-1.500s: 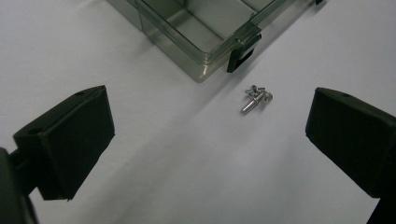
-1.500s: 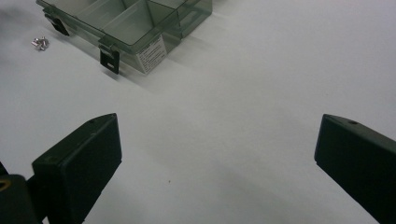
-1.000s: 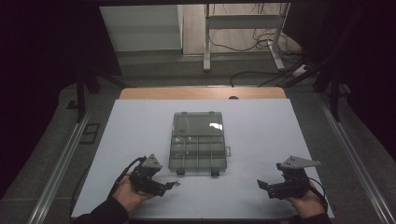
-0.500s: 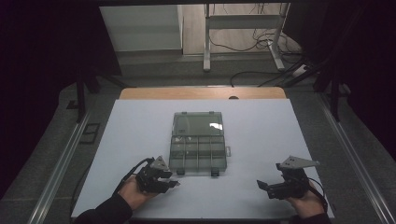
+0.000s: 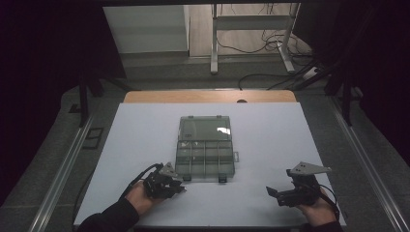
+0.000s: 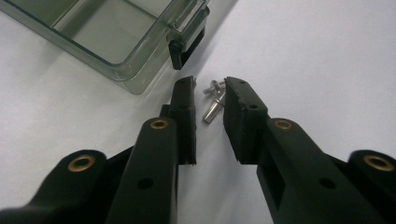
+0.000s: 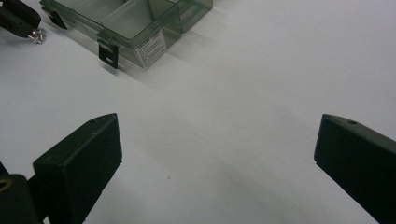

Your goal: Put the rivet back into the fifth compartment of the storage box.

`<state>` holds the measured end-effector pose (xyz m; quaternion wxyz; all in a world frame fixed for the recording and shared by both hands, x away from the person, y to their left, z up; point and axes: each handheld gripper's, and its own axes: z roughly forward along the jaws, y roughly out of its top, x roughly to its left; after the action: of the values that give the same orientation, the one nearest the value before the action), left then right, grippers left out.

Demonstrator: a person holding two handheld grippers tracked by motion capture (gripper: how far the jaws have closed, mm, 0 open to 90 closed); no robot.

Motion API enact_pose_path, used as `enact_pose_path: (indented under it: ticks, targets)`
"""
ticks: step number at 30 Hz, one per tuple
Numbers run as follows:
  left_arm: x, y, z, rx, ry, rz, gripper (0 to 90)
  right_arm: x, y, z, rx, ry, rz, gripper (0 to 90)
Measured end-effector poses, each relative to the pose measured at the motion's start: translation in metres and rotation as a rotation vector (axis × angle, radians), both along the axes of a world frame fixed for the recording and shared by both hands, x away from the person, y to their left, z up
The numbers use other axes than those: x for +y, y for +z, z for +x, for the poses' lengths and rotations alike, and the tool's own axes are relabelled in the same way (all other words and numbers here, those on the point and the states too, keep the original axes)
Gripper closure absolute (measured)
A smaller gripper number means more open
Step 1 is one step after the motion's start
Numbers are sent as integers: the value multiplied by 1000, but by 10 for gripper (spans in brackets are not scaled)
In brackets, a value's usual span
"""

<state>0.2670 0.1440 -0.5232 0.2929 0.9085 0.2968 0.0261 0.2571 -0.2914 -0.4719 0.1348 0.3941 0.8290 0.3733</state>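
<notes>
A clear plastic compartment box (image 5: 205, 147) lies open at the middle of the high view on the white desk (image 5: 270, 130), its lid folded back toward the top of the frame and its divided tray nearer the bottom. Two dark latches hang off the tray's near edge.

At the lower left of the high view, the left tongs (image 5: 180, 186) sit low over the desk in the person's left hand (image 5: 140, 195), just beside the box's near left corner. In the left gripper view the box corner and one latch (image 6: 184, 44) fill the upper left of the frame, and a few small silver screws (image 6: 212, 100) lie on the desk just below that latch. The left tongs (image 6: 209, 95) stand a little apart, one jaw on each side of the screws, with a gap visible between them; whether a pad touches a screw cannot be told.

At the lower right of the high view, the right tongs (image 5: 270, 192) rest in the person's right hand (image 5: 319, 212), well apart from the box, a grey three-cornered plate (image 5: 308, 168) on top. In the right gripper view the right tongs (image 7: 217, 154) gape wide over bare desk, holding nothing. The box (image 7: 135, 23) lies in the upper left of that frame, with a label (image 7: 150, 48) on its side wall, and the screws (image 7: 37, 35) show at the far upper left beside the other tongs' dark tip.
</notes>
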Motion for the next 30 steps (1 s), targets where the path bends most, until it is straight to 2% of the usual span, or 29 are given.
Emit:
enact_pose_path:
  ticks: [5,11,20,30]
  targets:
    - [-1,-2,0,3,-22,12,765,0,0,0,-1,-1,0,6]
    - [0,-3,1,7,-11,5,852,0,0,0,-1,-1,0,6]
    - [1,0,1,8,-3,20,864,-1,0,0,0,-1,1,6]
    - [3,11,-2,3,-3,-7,867,-1,0,0,-2,-4,7,6]
